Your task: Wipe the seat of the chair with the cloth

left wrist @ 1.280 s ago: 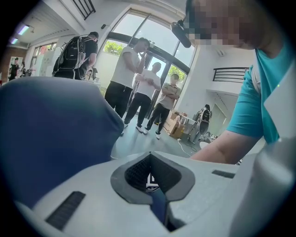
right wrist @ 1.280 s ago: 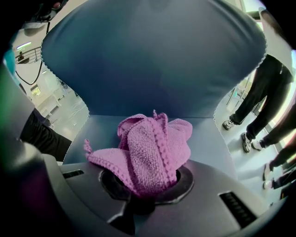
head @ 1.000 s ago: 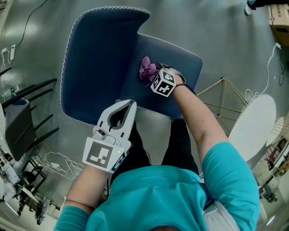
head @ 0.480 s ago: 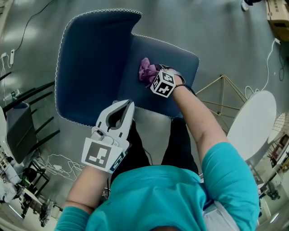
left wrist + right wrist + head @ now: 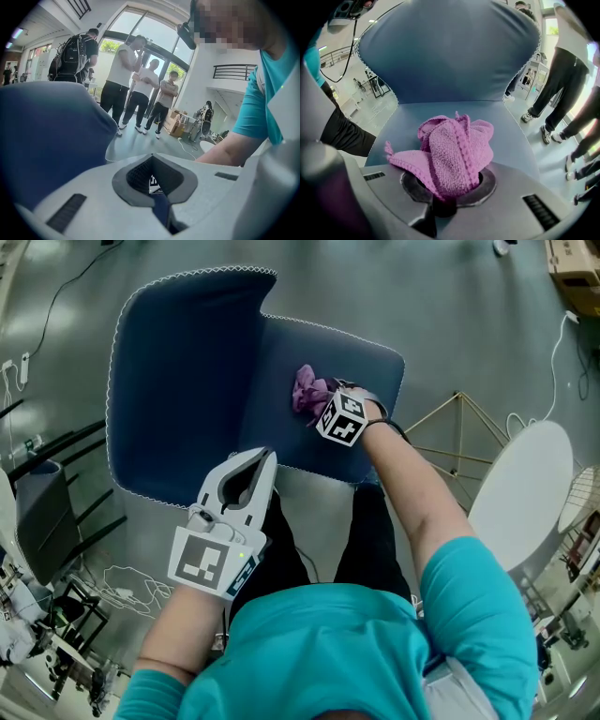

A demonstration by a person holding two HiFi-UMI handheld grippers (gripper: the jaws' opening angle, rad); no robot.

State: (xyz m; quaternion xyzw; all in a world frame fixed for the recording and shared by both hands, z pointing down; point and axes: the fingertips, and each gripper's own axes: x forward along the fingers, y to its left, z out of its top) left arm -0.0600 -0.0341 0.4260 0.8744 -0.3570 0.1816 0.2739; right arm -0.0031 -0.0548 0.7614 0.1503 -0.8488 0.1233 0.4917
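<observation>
The chair has a dark blue seat (image 5: 281, 427) and a tall blue backrest (image 5: 178, 381) with white stitched edging. A crumpled pink cloth (image 5: 306, 388) lies bunched on the seat near the backrest. My right gripper (image 5: 322, 405) is shut on the cloth (image 5: 454, 150) and presses it onto the seat (image 5: 440, 112), facing the backrest (image 5: 450, 51). The right gripper (image 5: 445, 199) has cloth bulging out of its jaws. My left gripper (image 5: 262, 460) hovers shut with nothing in it over the seat's near edge. In the left gripper view the left gripper (image 5: 154, 187) has the backrest (image 5: 47, 136) to its left.
A round white table (image 5: 520, 493) and a gold wire frame (image 5: 459, 437) stand to the right of the chair. A black chair (image 5: 47, 493) and floor cables (image 5: 122, 577) are at the left. Several people (image 5: 140, 84) stand by the glass doors beyond.
The right gripper has dragged the cloth a little across the seat, away from the backrest. The left gripper has barely moved.
</observation>
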